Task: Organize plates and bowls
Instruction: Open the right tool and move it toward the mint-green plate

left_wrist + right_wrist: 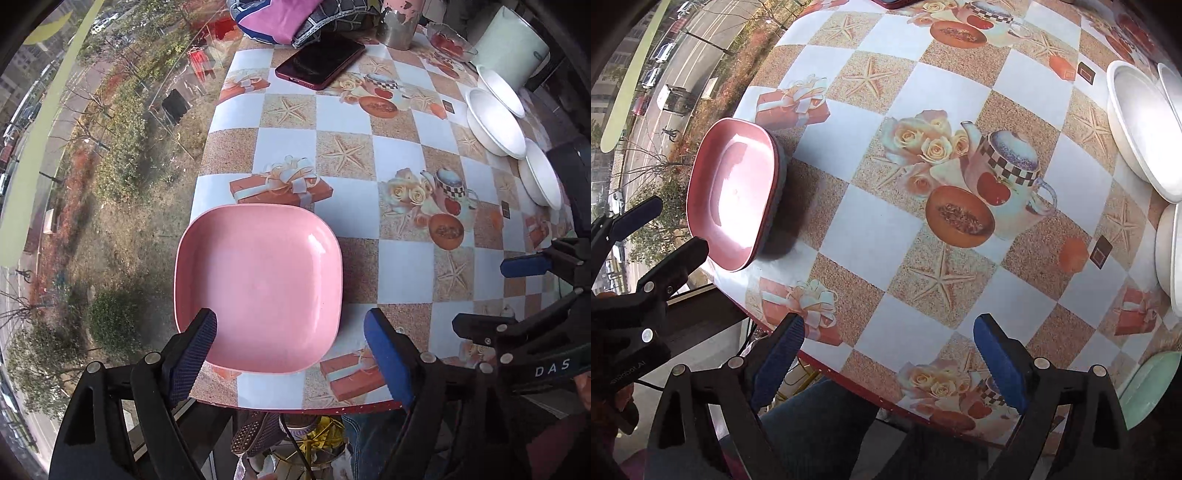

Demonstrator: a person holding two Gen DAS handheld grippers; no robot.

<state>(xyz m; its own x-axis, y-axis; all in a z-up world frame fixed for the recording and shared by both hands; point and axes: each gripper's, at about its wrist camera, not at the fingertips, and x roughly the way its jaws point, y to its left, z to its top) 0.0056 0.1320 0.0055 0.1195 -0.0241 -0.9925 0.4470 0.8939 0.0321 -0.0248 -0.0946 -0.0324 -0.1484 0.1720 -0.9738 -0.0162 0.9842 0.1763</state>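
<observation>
- Table (399, 254), round, under a checked cloth printed with starfish, gift boxes, teapots and roses; red rim along the near edge. It stands by a window onto a street and trees far below.
- White pot (511, 40) at the far right edge of the table, beside a metal cup (399, 26) with flaking pink paint and a small glass dish (448, 42).
- Folded cloth, purple and checked (295, 18), at the far edge; a dark red phone (319, 62) lies flat just in front of it.
- Pink plate (258, 284), square with rounded corners, sits on the table's left edge close to the window. From the right wrist view it shows as a stack (733, 192), more than one rim visible along its side.
- Three white bowls (495, 122) in a row along the right side, rims overlapping or touching.
- Pale green plate (1152, 384) at the near right edge, only partly in view.
- Left gripper (291, 343) points down over the pink plate, jaws spread wide; one pad overlaps the plate's near-left corner in view, contact unclear, nothing clamped.
- Right gripper (886, 354) hangs over bare cloth near the table's front edge, jaws wide apart, empty.
</observation>
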